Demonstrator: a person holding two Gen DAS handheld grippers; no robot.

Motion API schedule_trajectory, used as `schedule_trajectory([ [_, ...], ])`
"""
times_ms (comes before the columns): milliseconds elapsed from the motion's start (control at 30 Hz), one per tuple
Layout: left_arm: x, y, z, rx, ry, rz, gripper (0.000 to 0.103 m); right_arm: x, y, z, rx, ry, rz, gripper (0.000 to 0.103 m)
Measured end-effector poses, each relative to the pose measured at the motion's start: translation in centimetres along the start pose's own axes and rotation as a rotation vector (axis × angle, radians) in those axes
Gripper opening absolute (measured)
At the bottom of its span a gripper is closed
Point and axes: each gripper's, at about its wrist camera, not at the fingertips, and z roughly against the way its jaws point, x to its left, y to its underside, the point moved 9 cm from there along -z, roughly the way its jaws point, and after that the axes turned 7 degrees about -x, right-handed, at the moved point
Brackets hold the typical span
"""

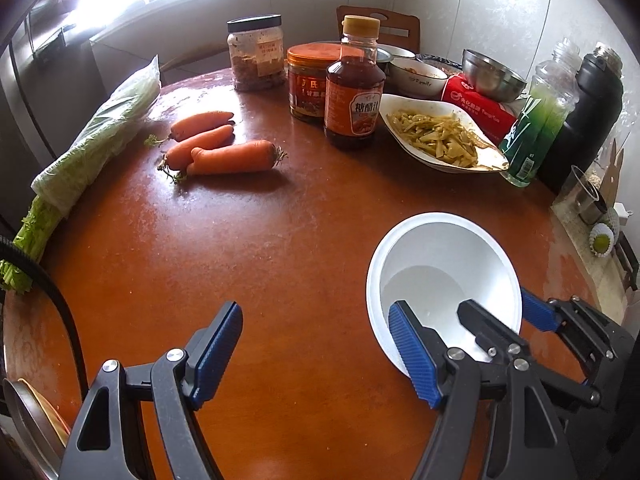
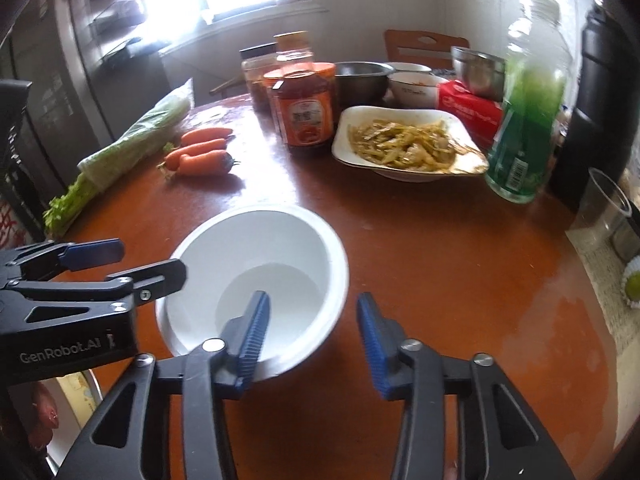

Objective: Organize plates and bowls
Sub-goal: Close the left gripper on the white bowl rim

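Two handheld grippers met at an empty white bowl on a round brown table.

The table (image 1: 280,280) carried bagged celery (image 1: 96,136) far left, three carrots (image 1: 216,148), jars, a sauce bottle (image 1: 354,88) and a plate of yellow-green vegetables (image 2: 408,144) far right. The white bowl (image 2: 256,264) stood near the front edge. The left gripper (image 1: 316,344) gaped wide, one finger over the bowl's rim, gripping nothing. The right gripper (image 2: 312,332) straddled the bowl's near rim, jaws narrower, pads apparently not yet pressing it.
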Motion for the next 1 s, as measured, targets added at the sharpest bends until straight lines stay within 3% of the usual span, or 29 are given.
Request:
schedule_trajectory([
  [233, 0.4, 1.6, -0.7, 0.057, 0.042, 0.025, 0.067, 2.2, 0.6, 0.0, 0.012, -0.031, 0.054, 0.036],
  [567, 0.7, 2.4, -0.3, 0.072, 0.057, 0.025, 0.039, 4.0, 0.9, 0.5, 0.024, -0.077, 0.053, 0.036],
  [800, -0.4, 3.1, -0.6, 0.089, 0.093, 0.009, 0.035, 4.8, 1.7, 0.7, 0.042, -0.097, 0.049, 0.034],
  [900, -0.7, 3.4, -0.5, 0.094, 0.100, 0.003, 0.025, 4.8, 2.0, 0.9, 0.046, -0.102, 0.046, 0.033],
  [1000, -0.8, 3.6, -0.4, 0.094, 0.106, 0.002, 0.022, 4.8, 2.2, 1.1, 0.044, -0.102, 0.044, 0.032],
])
